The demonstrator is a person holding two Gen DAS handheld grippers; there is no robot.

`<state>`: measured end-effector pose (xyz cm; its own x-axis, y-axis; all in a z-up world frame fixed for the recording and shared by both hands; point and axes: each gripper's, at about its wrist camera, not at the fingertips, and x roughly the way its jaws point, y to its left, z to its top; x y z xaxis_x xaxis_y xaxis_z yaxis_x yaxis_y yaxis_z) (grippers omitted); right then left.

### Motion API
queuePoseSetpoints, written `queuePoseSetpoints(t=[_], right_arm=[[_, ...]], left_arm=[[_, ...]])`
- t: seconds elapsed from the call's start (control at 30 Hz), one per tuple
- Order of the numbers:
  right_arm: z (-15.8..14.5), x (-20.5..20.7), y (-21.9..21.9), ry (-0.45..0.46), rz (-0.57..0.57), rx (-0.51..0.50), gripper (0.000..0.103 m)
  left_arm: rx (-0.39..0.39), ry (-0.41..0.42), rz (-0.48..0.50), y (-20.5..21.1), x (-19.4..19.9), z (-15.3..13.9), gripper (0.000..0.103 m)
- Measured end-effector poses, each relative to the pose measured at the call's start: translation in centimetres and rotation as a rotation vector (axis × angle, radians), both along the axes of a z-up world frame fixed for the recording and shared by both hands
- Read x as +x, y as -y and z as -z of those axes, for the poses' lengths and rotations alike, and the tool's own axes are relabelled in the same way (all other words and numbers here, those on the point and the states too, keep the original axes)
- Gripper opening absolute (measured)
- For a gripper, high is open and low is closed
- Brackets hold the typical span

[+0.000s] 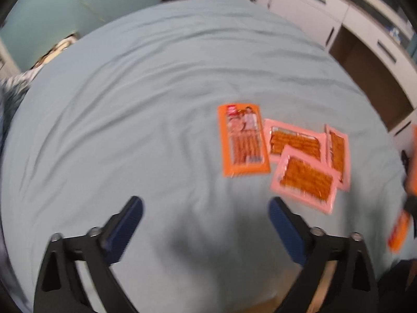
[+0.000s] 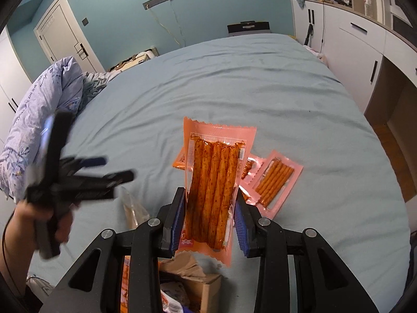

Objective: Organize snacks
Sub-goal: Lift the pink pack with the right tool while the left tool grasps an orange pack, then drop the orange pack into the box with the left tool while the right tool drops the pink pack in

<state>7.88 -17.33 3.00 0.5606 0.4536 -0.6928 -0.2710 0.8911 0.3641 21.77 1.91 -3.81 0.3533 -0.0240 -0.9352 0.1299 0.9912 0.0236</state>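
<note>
Here, my right gripper (image 2: 208,221) pinching a pink plastic packet of orange spicy sticks (image 2: 215,190), my left gripper (image 1: 206,224) spread wide, empty, above the pale blue bedsheet (image 1: 146,99).

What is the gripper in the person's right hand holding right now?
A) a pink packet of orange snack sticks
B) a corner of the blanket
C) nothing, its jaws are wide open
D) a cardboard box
A: the right gripper has its jaws closed on the pink packet of orange sticks, raised above the bed.

Pale blue sheet on the bed (image 1: 156,83). Ahead of the left tool (image 1: 206,221), whose pads are blue on black, lie an orange printed snack pack (image 1: 243,140) and pink packs (image 1: 303,180) showing orange-red sticks. Lilac flower-patterned quilt (image 2: 39,114).
</note>
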Motion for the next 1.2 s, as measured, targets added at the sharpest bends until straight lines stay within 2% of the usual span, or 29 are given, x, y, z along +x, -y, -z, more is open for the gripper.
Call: queuePoseSetpoints(t=[0.1, 0.2, 0.33, 0.4, 0.43, 0.5, 0.53, 0.57, 0.6, 0.7, 0.8, 0.9, 1.0, 1.1, 1.2], right_arm=[[-0.2, 0.2, 0.1, 0.004, 0.011, -0.01, 0.033], [-0.2, 0.3, 0.2, 0.011, 0.018, -0.016, 0.033], [0.2, 0.9, 0.4, -0.015, 0.016, 0.003, 0.033], [0.3, 1.3, 0.7, -0.026, 0.014, 0.012, 0.033], [0.5, 1.5, 0.7, -0.032, 0.016, 0.019, 0.033], [0.3, 1.7, 1.0, -0.037, 0.019, 0.029, 0.033], [0.2, 1.9, 1.1, -0.038, 0.02, 0.03, 0.033], [0.0, 1.8, 1.1, -0.028, 0.02, 0.026, 0.033], [-0.2, 1.7, 1.1, -0.021, 0.02, 0.024, 0.033], [-0.6, 1.0, 0.9, 0.009, 0.011, 0.019, 0.033], [-0.7, 0.6, 1.0, 0.023, 0.008, 0.019, 0.033], [-0.9, 0.0, 1.1, 0.036, 0.012, 0.022, 0.033], [-1.2, -0.6, 1.3, 0.061, 0.013, 0.019, 0.033], [-1.5, -1.6, 0.9, 0.094, 0.008, 0.007, 0.033], [-1.6, -2.5, 0.5, 0.122, 0.006, -0.013, 0.033]], left_arm=[[0.032, -0.046, 0.051, 2.8, 3.6, 1.7, 0.102], [0.025, -0.114, 0.062, 4.8, 7.0, 3.8, 0.102], [0.038, -0.259, 0.048, 5.9, 9.4, 7.7, 0.103], [-0.056, -0.271, 0.016, 5.1, 9.9, 8.1, 0.101], [-0.091, -0.275, 0.0, 4.5, 9.9, 8.1, 0.093], [-0.108, -0.245, -0.037, 3.4, 9.6, 7.5, 0.053], [-0.111, -0.229, -0.057, 2.5, 9.3, 7.0, 0.04], [-0.15, -0.228, -0.071, 1.7, 8.9, 6.7, 0.035], [-0.17, -0.231, -0.083, 1.1, 8.7, 6.6, 0.034], [-0.174, -0.205, -0.127, -1.0, 7.0, 5.3, 0.032], [-0.191, -0.145, -0.154, -2.8, 4.6, 2.2, 0.032], [-0.216, -0.054, -0.168, -4.6, 0.6, -2.0, 0.032], [-0.239, 0.039, -0.129, -4.6, -4.8, -6.2, 0.032], [-0.33, 0.076, -0.084, -4.3, -10.9, -8.6, 0.032], [-0.412, 0.073, -0.047, -3.0, -16.4, -8.9, 0.033]])
